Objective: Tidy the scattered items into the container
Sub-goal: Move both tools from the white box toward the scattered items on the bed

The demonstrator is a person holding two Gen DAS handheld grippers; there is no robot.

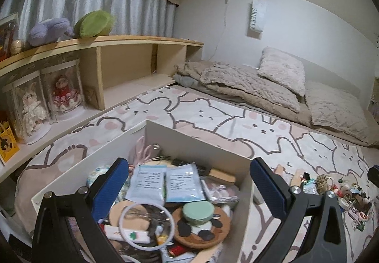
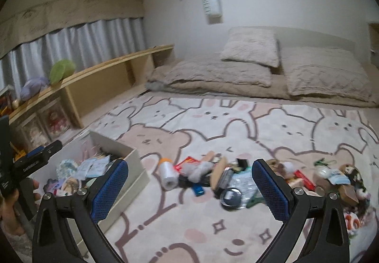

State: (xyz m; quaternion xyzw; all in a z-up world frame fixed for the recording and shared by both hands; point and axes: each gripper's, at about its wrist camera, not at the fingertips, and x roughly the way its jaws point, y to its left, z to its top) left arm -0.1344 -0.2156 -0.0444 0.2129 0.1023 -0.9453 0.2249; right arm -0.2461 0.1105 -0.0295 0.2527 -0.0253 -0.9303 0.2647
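A white open box sits on the bunny rug, filled with packets, a white ring, a round green tin and other small items. My left gripper is open and empty, hovering over the box. The box also shows at the left of the right wrist view. My right gripper is open and empty above the rug, just before a scattered pile: a white roll, a grey fluffy toy, a round black compact, a doll.
The pile also shows at the right edge of the left wrist view. A low wooden shelf with plush toys and boxed dolls runs along the left. Folded beige bedding and pillows lie at the back.
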